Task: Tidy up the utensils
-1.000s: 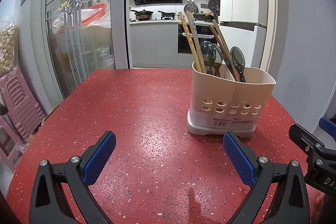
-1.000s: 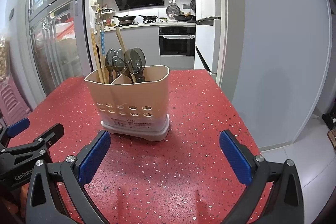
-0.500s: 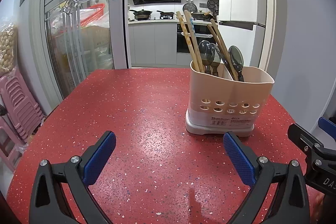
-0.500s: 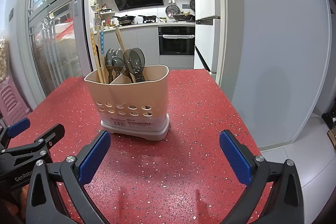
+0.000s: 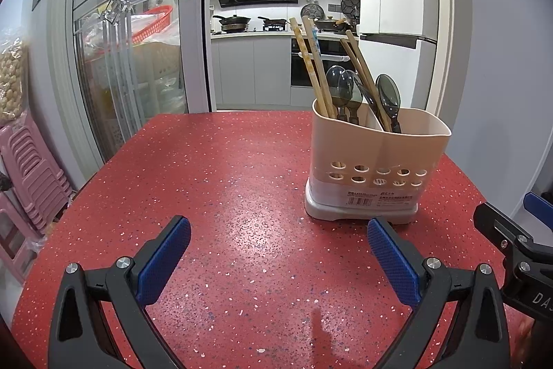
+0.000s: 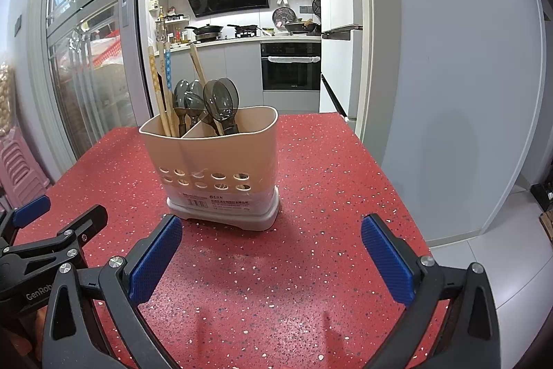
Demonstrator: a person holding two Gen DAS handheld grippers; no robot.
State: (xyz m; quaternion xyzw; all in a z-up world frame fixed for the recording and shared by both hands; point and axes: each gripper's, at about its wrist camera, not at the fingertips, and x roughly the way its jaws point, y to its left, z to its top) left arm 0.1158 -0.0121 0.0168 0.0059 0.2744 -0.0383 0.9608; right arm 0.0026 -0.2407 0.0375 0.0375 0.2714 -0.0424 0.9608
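A beige two-compartment utensil holder (image 5: pixel 375 161) stands upright on the red speckled table (image 5: pixel 221 182); it also shows in the right wrist view (image 6: pixel 214 161). Wooden chopsticks (image 5: pixel 312 64) and dark translucent spoons (image 5: pixel 387 97) stand in it. In the right wrist view the chopsticks (image 6: pixel 162 89) and spoons (image 6: pixel 221 101) show too. My left gripper (image 5: pixel 278 251) is open and empty, short of the holder and to its left. My right gripper (image 6: pixel 271 251) is open and empty, just in front of the holder.
The table's right edge (image 6: pixel 390 182) drops to a grey floor beside a wall. Pink stacked stools (image 5: pixel 31 182) stand off the left edge. A glass sliding door (image 5: pixel 131 57) and a kitchen lie beyond the far edge. Each gripper shows at the other's side (image 5: pixel 511 241) (image 6: pixel 52 237).
Both views have shifted slightly; the holder sits a touch lower and nearer in the frames. Both grippers stay open and empty.
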